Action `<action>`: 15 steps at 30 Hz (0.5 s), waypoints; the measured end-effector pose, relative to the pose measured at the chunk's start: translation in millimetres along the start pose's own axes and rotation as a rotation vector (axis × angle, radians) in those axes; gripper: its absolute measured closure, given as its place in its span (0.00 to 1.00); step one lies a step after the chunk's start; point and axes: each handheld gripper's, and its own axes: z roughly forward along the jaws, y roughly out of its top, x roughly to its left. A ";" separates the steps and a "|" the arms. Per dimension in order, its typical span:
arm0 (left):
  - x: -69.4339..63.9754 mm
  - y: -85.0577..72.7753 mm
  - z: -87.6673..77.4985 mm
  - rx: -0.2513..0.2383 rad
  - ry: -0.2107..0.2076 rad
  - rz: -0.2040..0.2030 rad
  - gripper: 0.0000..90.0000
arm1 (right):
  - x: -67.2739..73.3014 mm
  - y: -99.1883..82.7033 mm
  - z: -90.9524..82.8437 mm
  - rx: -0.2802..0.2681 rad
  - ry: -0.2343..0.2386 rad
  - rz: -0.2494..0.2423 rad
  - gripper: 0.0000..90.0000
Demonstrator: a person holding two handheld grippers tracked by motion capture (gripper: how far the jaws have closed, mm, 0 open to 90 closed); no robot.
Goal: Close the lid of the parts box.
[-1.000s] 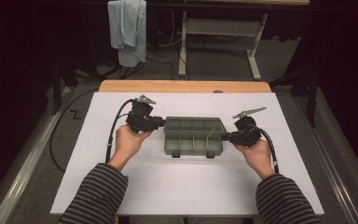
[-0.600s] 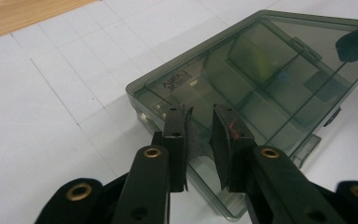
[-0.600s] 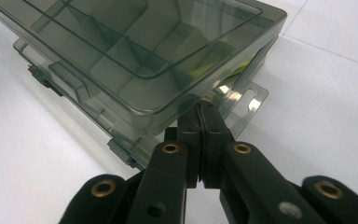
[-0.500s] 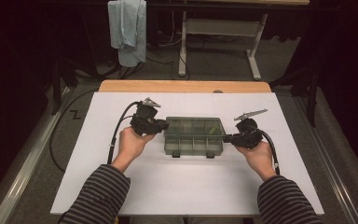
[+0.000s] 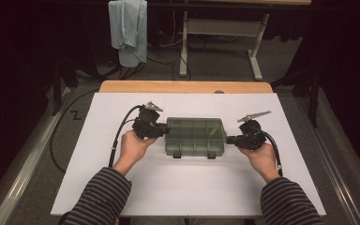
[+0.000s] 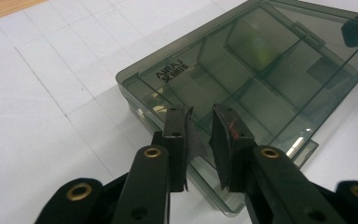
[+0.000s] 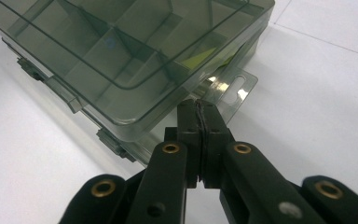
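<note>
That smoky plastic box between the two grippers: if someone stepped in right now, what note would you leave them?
Left gripper: jaws slightly apart at the box's left end wall, gripping nothing.
Right gripper: jaws shut against the right end, beside the hang tab.
Compartment box: flat mid-table on the white sheet, lid closed, front latches toward the person; something yellow inside at the right end.
Done: both grippers placed at the box's ends.
Left: probably opening it; the latches look fastened.

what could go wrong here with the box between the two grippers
1. The right gripper is shut, its tip against the box end near the hang tab; a push may slide the box on the smooth white sheet.
2. The left gripper has a small gap over the box's edge; closing could slip off the glossy lid.
</note>
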 end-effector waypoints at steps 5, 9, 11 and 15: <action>-1.7 -2.4 0.7 0.000 0.003 0.006 0.84 | -1.8 0.2 -3.8 -0.022 -0.009 0.001 1.00; -1.7 -6.1 3.2 0.003 0.000 0.001 0.84 | -2.2 0.9 -7.9 -0.042 -0.014 0.003 1.00; -1.6 -7.7 4.2 0.007 -0.002 0.002 0.84 | -1.6 1.1 -9.2 -0.048 -0.017 0.004 1.00; -2.2 -10.2 6.4 0.008 -0.001 -0.001 0.84 | 0.3 2.5 -12.4 -0.063 -0.014 -0.002 1.00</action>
